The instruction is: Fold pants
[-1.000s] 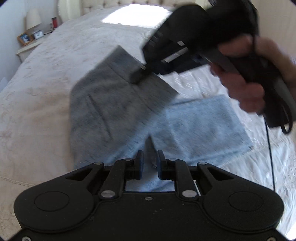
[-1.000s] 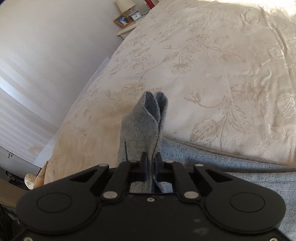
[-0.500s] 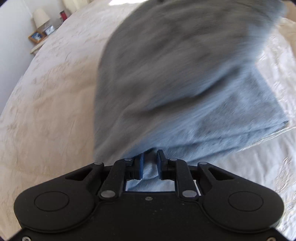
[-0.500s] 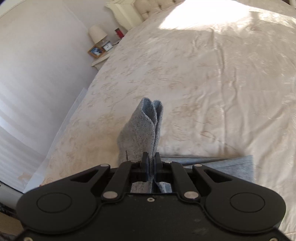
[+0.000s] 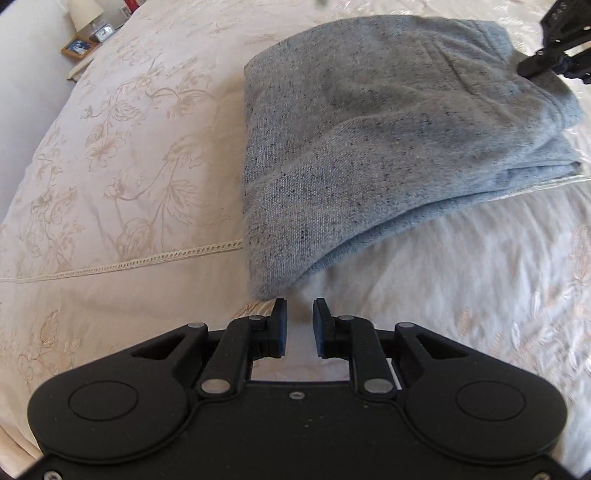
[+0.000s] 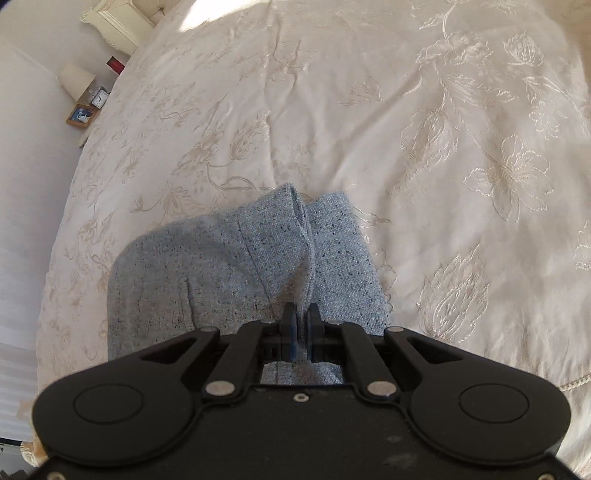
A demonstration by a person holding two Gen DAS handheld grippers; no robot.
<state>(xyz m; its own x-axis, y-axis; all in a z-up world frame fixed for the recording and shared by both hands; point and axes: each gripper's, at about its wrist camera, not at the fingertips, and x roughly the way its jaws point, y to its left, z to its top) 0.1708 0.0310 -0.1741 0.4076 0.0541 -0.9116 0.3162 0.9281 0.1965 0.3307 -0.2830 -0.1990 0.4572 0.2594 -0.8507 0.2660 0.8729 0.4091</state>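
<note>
Grey flecked pants point(image 5: 388, 122) lie doubled over in a thick, soft bundle on a bed, the fold apparently just laid and the release step in hand. The left tool point(image 5: 299, 317) hovers just short of the bundle's near corner, its blue-padded fingers spread and holding nothing. The right tool point(image 6: 302, 317), seen from its own camera, pinches a seamed edge of the knit cloth between nearly closed fingers; in the left view it sits at the bundle's far upper corner. The next move likely calls for that tool to let go and draw clear without dragging the top layer, then a smoothing or a further fold. Beneath lies a cream bedspread point(image 6: 406, 129), satin-sheened, with embroidered flowers and a lace seam; a lamp point(image 5: 85, 11) and framed photo point(image 5: 78, 46) stand on the nightstand beyond.
</note>
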